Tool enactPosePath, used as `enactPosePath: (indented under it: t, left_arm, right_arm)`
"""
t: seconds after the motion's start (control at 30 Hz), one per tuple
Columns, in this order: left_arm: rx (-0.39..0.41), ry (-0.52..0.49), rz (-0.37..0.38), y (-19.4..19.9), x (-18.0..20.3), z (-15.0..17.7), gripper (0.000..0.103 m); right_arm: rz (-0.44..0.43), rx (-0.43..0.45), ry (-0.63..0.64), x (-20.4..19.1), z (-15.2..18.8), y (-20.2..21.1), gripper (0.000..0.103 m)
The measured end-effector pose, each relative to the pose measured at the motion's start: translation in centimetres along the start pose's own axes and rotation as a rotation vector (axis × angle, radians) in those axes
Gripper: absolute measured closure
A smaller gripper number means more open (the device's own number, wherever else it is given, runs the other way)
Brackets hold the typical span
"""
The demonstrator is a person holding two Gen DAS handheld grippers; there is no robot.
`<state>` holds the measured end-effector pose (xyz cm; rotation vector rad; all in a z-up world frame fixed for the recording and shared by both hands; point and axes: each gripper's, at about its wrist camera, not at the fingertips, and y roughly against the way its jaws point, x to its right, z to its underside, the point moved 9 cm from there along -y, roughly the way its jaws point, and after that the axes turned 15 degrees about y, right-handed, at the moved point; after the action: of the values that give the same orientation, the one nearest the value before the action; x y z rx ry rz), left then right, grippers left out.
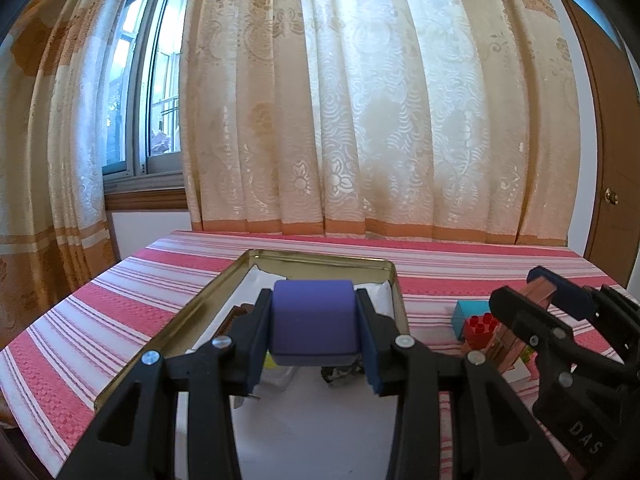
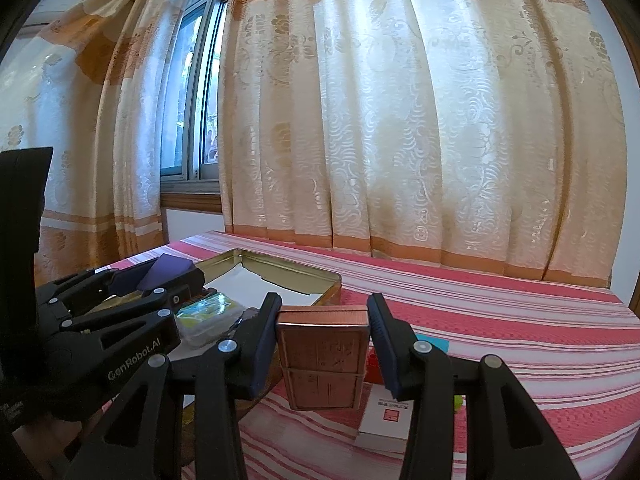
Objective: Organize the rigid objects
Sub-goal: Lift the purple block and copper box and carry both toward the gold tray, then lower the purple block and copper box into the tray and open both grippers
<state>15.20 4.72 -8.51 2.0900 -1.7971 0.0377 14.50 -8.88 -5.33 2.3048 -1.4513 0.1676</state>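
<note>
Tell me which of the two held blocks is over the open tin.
The purple block, gripped by the left gripper, hangs above the gold tin. The copper-brown box in the right gripper is over the striped cloth.

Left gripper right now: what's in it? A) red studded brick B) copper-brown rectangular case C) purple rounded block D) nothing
C: the left gripper is shut on the purple rounded block, held above the open gold metal tin; the copper-brown rectangular case sits in the right gripper.

Each tool (image 1: pixel 314 336) (image 2: pixel 322 344) is black plastic with silver screws, blue-faced fingers (image 1: pixel 370 344), and white "GenRobot.AI" and "DAS" lettering.
</note>
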Motion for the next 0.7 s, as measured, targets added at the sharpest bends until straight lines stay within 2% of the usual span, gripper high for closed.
enactPosePath:
  t: [0.7]
  left_arm:
    - [-0.001, 0.014, -0.012, -0.1, -1.9, -0.5, 0.064]
  right_arm:
    - [-0.038, 0.007, 0.022, -2.1, -0.8, -0.7, 0.056]
